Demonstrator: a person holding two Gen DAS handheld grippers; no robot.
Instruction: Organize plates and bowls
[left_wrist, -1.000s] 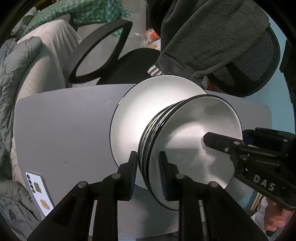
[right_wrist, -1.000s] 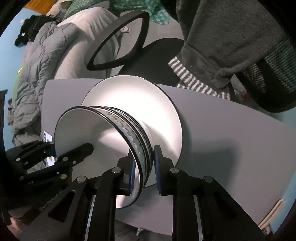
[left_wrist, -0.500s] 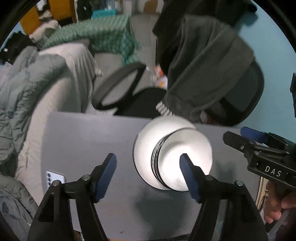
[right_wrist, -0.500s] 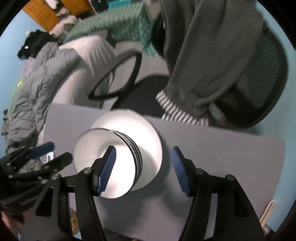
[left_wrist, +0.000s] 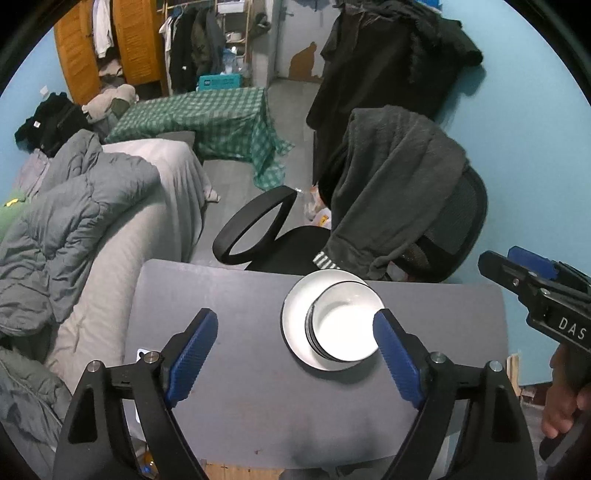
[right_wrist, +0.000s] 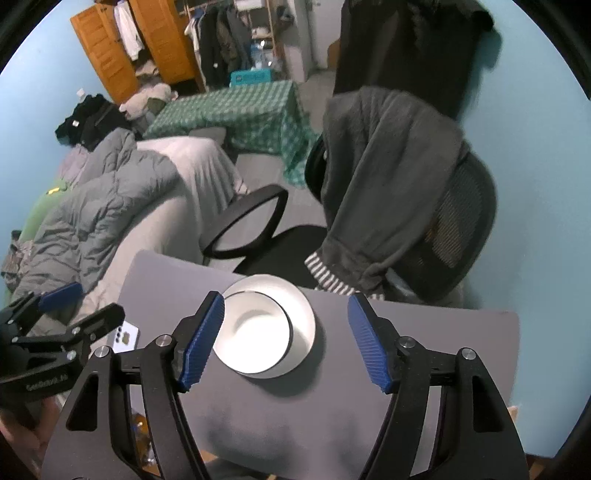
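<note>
A stack of white bowls with dark rims (left_wrist: 345, 325) sits on a white plate (left_wrist: 295, 314) on the grey table (left_wrist: 240, 295). The bowls (right_wrist: 255, 328) and plate (right_wrist: 301, 314) also show in the right wrist view. My left gripper (left_wrist: 295, 354) is open and empty, held well above and in front of the stack. My right gripper (right_wrist: 284, 339) is open and empty, also high above the stack. The right gripper shows at the right edge of the left wrist view (left_wrist: 535, 288), and the left gripper at the left edge of the right wrist view (right_wrist: 62, 314).
A white phone (right_wrist: 125, 334) lies at the table's left edge. A black office chair (left_wrist: 295, 243) draped with a dark grey garment (left_wrist: 391, 184) stands behind the table. A bed with a grey duvet (left_wrist: 74, 221) is to the left.
Both grippers let go of the bowl stack's rim, opened wide and pulled back and up. The bowls stay stacked on the plate.
</note>
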